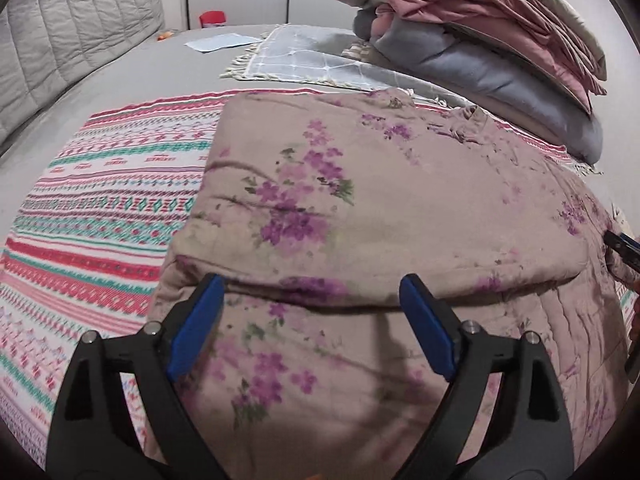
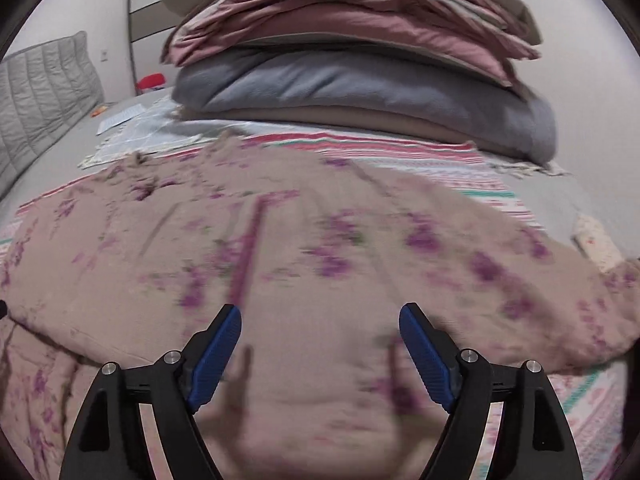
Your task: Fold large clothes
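A large beige quilt with purple flowers (image 1: 380, 208) lies folded over itself on the bed, its upper layer's edge running across just in front of my left gripper (image 1: 312, 292). The left gripper is open and empty, hovering over the quilt's near left part. The quilt also fills the right wrist view (image 2: 320, 240), which is blurred. My right gripper (image 2: 320, 320) is open and empty above the quilt's near right part. The right gripper's tip shows at the right edge of the left wrist view (image 1: 624, 246).
A red, white and teal striped blanket (image 1: 100, 220) lies under the quilt on the grey bed (image 1: 120, 76). A stack of folded pink, grey and beige bedding (image 2: 360, 72) stands at the back right. A pale checked cloth (image 1: 304, 58) lies behind. A quilted headboard (image 1: 72, 32) is at left.
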`<state>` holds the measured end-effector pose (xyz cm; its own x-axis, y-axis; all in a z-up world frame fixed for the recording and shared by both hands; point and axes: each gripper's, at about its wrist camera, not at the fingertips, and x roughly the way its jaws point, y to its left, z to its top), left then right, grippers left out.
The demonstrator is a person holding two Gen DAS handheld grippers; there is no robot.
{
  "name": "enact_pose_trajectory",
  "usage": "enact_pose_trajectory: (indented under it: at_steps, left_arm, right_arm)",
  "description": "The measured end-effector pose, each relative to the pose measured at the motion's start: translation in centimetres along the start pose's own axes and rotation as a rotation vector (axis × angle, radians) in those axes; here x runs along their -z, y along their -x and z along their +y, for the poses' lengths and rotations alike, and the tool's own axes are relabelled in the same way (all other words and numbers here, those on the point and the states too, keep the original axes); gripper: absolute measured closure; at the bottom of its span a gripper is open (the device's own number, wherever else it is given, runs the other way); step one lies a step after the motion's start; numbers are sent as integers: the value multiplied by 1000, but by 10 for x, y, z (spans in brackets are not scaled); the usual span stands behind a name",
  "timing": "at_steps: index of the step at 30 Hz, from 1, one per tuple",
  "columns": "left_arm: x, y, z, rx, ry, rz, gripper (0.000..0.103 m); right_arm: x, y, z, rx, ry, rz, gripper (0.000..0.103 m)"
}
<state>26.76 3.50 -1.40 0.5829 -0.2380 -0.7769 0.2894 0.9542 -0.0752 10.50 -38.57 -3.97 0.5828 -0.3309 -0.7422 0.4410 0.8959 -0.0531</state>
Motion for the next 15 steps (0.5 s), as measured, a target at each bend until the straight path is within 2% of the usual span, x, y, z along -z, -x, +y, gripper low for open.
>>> enact_pose_trajectory:
  at_steps: [2,7,12,15]
  left_arm:
    - [0,7,-2,-8,0,1,13]
    - [3,23,-10,-25,-4,7,13]
    - [2,31,-22,-26,-15,16,13]
    - [2,35,-30,-22,-27,24,13]
  right_arm:
    - [2,7,-29,26,-39,3,20]
    - [9,19,-113,99,-228,40,20]
    - [23,32,-202,228,-415,71,20]
    - [37,38,-250,275,-541,79,20]
